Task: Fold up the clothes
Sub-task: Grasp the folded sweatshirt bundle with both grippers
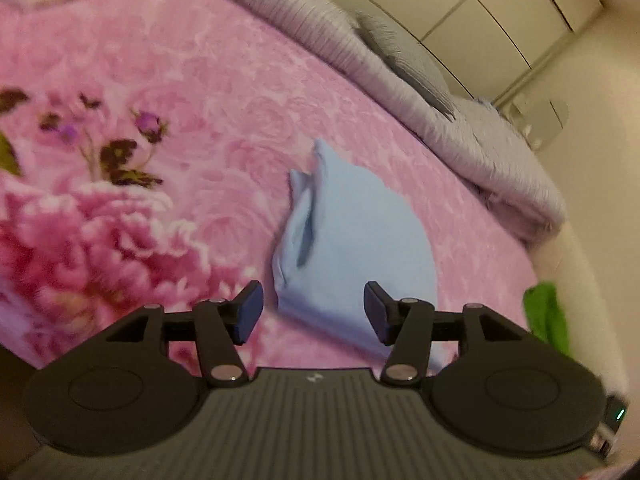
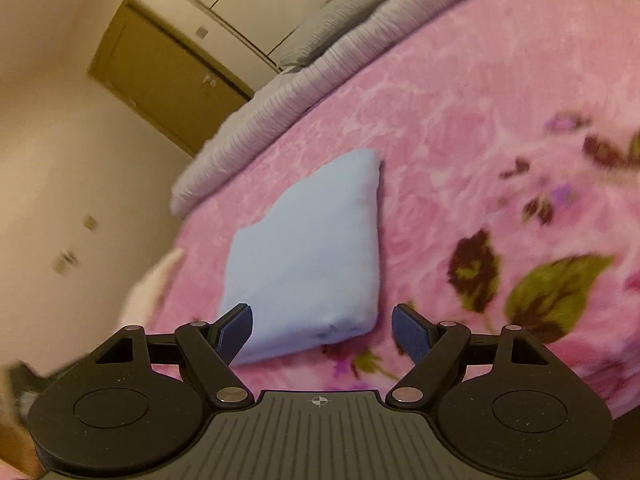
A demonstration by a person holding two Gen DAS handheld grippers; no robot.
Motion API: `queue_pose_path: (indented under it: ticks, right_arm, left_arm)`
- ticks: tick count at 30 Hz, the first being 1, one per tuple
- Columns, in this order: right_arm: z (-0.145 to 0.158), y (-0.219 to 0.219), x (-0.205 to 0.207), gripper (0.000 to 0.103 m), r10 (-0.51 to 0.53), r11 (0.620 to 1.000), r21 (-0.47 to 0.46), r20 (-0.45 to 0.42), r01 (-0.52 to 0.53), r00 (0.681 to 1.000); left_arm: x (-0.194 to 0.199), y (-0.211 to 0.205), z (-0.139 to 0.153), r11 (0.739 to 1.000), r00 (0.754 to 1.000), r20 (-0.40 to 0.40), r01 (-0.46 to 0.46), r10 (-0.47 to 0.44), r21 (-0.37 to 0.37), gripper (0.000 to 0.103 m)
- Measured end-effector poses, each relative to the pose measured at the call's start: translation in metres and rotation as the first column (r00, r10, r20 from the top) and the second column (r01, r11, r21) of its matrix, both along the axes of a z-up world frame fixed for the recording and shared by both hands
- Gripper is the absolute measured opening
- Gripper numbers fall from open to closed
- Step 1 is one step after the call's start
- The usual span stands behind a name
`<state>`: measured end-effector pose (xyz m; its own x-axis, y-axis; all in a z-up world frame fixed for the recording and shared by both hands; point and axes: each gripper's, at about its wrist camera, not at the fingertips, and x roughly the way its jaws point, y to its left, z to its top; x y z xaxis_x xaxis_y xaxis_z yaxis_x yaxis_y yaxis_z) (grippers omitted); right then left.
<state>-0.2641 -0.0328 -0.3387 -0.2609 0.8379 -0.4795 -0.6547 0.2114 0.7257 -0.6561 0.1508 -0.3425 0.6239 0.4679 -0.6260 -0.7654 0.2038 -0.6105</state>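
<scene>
A light blue garment [image 1: 344, 240] lies folded into a small thick packet on the pink flowered blanket [image 1: 180, 92]. It also shows in the right wrist view [image 2: 312, 260] as a neat rectangle. My left gripper [image 1: 314, 312] is open and empty, hovering just before the packet's near edge. My right gripper [image 2: 322, 334] is open and empty, with the packet's near corner between its spread fingers, below them.
A rolled grey quilt [image 1: 440, 120] and a grey pillow [image 1: 404, 56] line the bed's far side. A green cloth [image 1: 548, 316] lies at the bed's right edge. A white cloth [image 2: 152, 288] lies at the bed's edge. A brown door [image 2: 160, 76] and wardrobe [image 1: 480, 12] stand behind.
</scene>
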Motion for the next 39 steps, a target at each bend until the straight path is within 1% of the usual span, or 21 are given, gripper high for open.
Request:
queue_pose_path:
  ticks: [3,5,8,9,12,14,18,25,29,33,34,36,38,39]
  right_arm:
    - [-0.011,0.012,0.014,0.080,-0.015,1.000,-0.022,-0.078,0.013,0.997]
    - [-0.017,0.022,0.022,0.080,-0.020,0.999,-0.039,-0.107,0.016,0.994]
    - [-0.026,0.041,0.033,0.080,-0.032,0.997,-0.075,-0.148,0.021,0.988]
    - [-0.030,0.048,0.036,0.080,-0.037,0.996,-0.091,-0.178,0.021,0.983]
    - [-0.046,0.069,0.043,0.080,-0.053,0.991,-0.137,-0.292,0.014,0.955]
    - [-0.053,0.081,0.046,0.080,-0.085,0.988,-0.152,-0.337,0.035,0.938]
    - [-0.053,0.100,0.051,0.080,-0.092,0.987,-0.154,-0.354,0.039,0.931]
    - [-0.058,0.131,0.058,0.080,-0.046,0.990,-0.141,-0.362,-0.005,0.931]
    - [-0.058,0.143,0.055,0.079,-0.011,0.991,-0.127,-0.339,-0.034,0.941]
    - [-0.057,0.156,0.046,0.079,0.035,0.991,-0.112,-0.289,-0.070,0.957]
    - [-0.058,0.159,0.044,0.075,0.046,0.991,-0.110,-0.273,-0.078,0.961]
    - [-0.060,0.163,0.040,0.072,0.066,0.990,-0.105,-0.241,-0.094,0.968]
    - [-0.064,0.163,0.039,0.055,0.082,0.990,-0.097,-0.220,-0.106,0.972]
    - [-0.067,0.160,0.041,0.051,0.086,0.990,-0.089,-0.219,-0.107,0.972]
  left_arm:
    - [0.002,0.034,-0.030,0.994,0.998,0.063,0.007,-0.001,-0.107,0.051]
    - [0.003,0.054,-0.049,0.985,0.995,0.102,0.014,0.004,-0.169,0.051]
    - [0.006,0.075,-0.069,0.975,0.984,0.176,0.035,0.005,-0.220,0.052]
    - [0.007,0.082,-0.075,0.971,0.980,0.201,0.041,0.007,-0.234,0.052]
    - [0.015,0.099,-0.085,0.964,0.962,0.274,0.067,0.006,-0.257,0.052]
    - [0.025,0.108,-0.086,0.960,0.959,0.282,0.090,-0.012,-0.265,0.053]
    - [0.048,0.123,-0.088,0.956,0.961,0.270,0.134,-0.061,-0.260,0.053]
    - [0.063,0.140,-0.091,0.946,0.954,0.281,0.184,-0.107,-0.265,0.052]
    - [0.068,0.152,-0.094,0.940,0.947,0.285,0.221,-0.145,-0.259,0.042]
    - [0.068,0.165,-0.101,0.935,0.934,0.316,0.251,-0.167,-0.249,0.034]
    - [0.068,0.168,-0.102,0.934,0.930,0.323,0.260,-0.174,-0.245,0.033]
    - [0.071,0.171,-0.105,0.931,0.926,0.325,0.277,-0.192,-0.237,0.032]
    - [0.076,0.173,-0.106,0.929,0.922,0.319,0.296,-0.217,-0.221,0.031]
    - [0.080,0.172,-0.105,0.929,0.921,0.308,0.308,-0.237,-0.204,0.031]
